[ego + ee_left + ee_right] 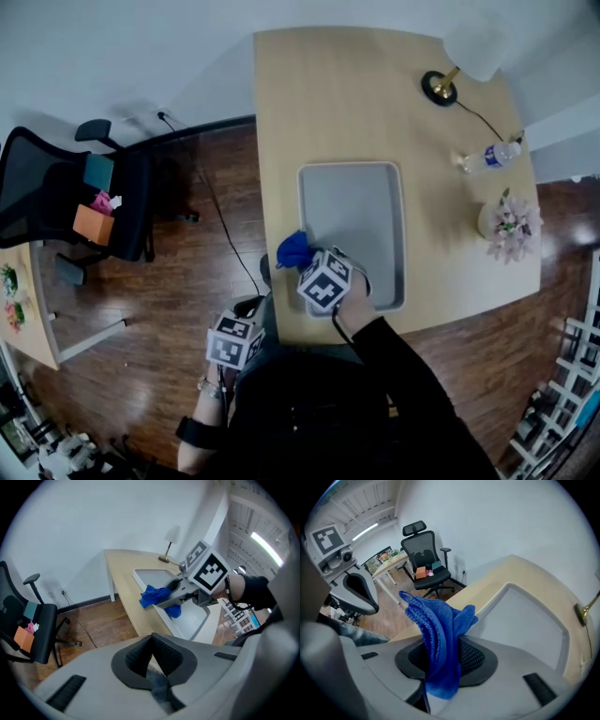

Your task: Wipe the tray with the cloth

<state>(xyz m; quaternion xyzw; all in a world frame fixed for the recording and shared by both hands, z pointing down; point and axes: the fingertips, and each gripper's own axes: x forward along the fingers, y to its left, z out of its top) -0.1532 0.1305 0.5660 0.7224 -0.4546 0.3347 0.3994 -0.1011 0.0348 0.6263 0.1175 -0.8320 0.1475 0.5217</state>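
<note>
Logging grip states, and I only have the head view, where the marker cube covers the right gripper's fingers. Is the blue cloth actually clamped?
Observer: Yes. In its own view the right gripper has its fingers closed on the blue cloth, which bunches up past them.
Operator: And the other one?
Observer: Its view shows the left gripper with fingertips touching, nothing held.

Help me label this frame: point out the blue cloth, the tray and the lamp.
blue cloth (436,634), right gripper view, its bunched middle
tray (352,216), head view, its bare floor
lamp (438,87), head view, its round base
</note>
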